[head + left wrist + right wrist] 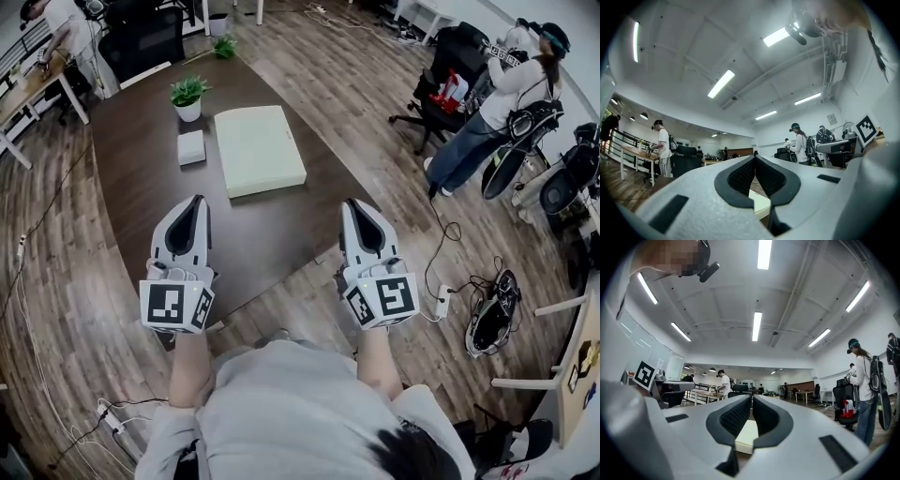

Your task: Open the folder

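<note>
Head view: the left gripper (196, 201) and right gripper (352, 202) are held over the near edge of the dark table (131, 169), fingers pressed together at the tips, nothing gripped. A wood floor (356, 56) is seen all around. The pale green folder (258, 148) is laid flat and closed, well ahead of both.

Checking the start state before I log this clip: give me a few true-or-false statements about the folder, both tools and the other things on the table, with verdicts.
1. The folder lies closed on the table. True.
2. The left tool grips the folder. False: it is shut on nothing, short of the folder.
3. A potted plant stands beyond the small white box. True.
4. The right tool rests on the folder. False: it is held apart, nearer the person.
</note>
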A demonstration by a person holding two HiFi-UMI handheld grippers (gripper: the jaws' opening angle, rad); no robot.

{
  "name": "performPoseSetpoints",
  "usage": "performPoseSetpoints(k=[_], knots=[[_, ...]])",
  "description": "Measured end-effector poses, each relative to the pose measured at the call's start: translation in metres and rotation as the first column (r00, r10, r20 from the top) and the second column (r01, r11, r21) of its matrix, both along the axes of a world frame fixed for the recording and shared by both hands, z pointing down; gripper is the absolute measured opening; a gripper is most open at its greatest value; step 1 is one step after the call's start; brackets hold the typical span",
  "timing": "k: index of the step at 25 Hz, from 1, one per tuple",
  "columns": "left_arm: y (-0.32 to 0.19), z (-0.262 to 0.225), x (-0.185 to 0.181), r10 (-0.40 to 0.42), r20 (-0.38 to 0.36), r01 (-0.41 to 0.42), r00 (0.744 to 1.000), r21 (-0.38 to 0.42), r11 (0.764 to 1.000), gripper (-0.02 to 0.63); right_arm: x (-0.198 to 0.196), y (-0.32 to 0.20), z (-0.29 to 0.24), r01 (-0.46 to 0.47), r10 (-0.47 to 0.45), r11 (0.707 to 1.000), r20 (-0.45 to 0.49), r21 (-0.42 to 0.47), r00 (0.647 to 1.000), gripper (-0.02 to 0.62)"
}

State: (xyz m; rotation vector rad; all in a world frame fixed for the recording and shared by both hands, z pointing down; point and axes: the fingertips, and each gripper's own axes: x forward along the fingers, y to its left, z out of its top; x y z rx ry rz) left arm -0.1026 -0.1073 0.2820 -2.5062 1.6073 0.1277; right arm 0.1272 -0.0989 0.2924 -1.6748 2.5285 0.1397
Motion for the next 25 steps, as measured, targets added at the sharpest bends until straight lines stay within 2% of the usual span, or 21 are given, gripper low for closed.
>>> performPoseSetpoints(k=[9,19,25], knots=[[-0.017,0.009,0.021,-0.03,0.059,0.032,0.998,-0.03,0.999,0.009,0.011,-0.028,0.016,0.053,-0.052,0.998,0.047,-0.023,0.998,0.02],[-0.053,0.022,0.035,0.003,0.123,0.003,0.992,-0.053,0.999,0.009,0.019,-0.057,0.025,0.044,-0.043,0.998,0.048,-0.036,0.998,0.02],[-0.094,0.039,0.055,0.052,0.232,-0.034,0.971,-0.081,0.996,0.009,0.031,-0.087,0.026,0.018,-0.017,0.999,0.028,-0.046,0.999,0.02]])
